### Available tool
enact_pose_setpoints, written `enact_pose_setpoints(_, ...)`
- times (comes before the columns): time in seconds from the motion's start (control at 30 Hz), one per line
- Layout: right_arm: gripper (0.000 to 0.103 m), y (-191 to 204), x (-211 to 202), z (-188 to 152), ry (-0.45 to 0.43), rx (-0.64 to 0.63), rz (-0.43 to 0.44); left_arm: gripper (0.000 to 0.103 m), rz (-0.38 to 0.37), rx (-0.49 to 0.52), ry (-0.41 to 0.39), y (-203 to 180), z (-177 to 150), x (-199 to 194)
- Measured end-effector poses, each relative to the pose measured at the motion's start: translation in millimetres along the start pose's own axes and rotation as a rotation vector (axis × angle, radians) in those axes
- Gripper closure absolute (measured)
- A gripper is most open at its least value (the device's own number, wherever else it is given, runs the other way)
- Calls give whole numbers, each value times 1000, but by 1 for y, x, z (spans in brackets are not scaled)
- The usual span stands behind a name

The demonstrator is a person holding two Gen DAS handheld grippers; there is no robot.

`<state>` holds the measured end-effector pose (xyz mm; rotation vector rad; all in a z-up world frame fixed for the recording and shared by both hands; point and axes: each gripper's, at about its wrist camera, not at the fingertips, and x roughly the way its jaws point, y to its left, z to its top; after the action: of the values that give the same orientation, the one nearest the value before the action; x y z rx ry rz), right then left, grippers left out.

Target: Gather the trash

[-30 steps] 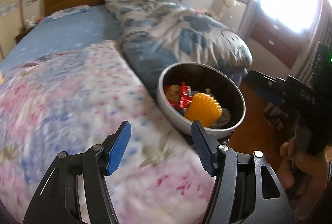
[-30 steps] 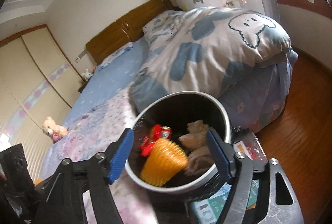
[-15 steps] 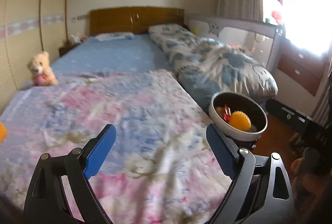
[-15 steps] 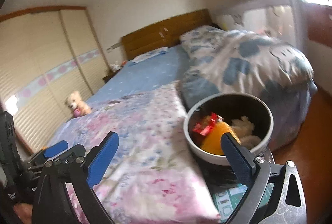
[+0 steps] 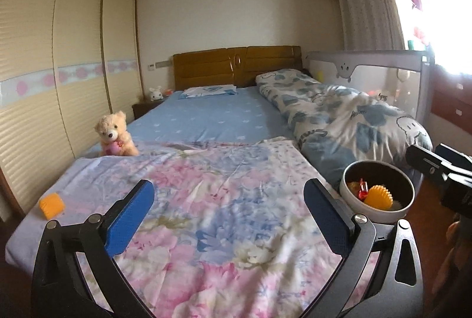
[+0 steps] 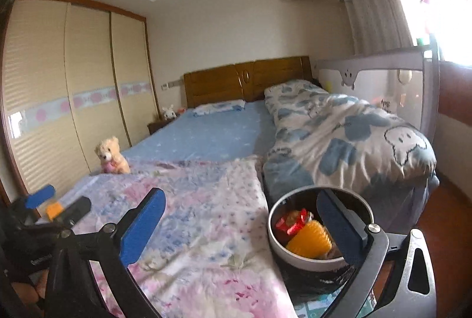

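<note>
You have drawn both grippers back from the bin; left gripper and right gripper, jaws just widened, hold nothing. One orange piece remains on the bedspread.

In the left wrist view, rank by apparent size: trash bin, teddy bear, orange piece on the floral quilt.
1. trash bin, largest, though nearest the camera.
2. teddy bear, farther back, so true size unsure.
3. orange piece, clearly smallest.
</note>
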<state>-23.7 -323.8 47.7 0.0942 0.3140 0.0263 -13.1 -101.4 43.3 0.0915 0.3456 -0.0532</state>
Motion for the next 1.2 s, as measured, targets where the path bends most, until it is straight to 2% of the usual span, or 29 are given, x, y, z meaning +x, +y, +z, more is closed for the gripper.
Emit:
enact_pose_setpoints(0.27,0,-2,13,-21,42,8,-13,0,21,19,6,-3,-6,3)
enact_pose_setpoints(1.2,0,9,16,-23,56,-7,-2,0,22,5,16,-2,-7,2)
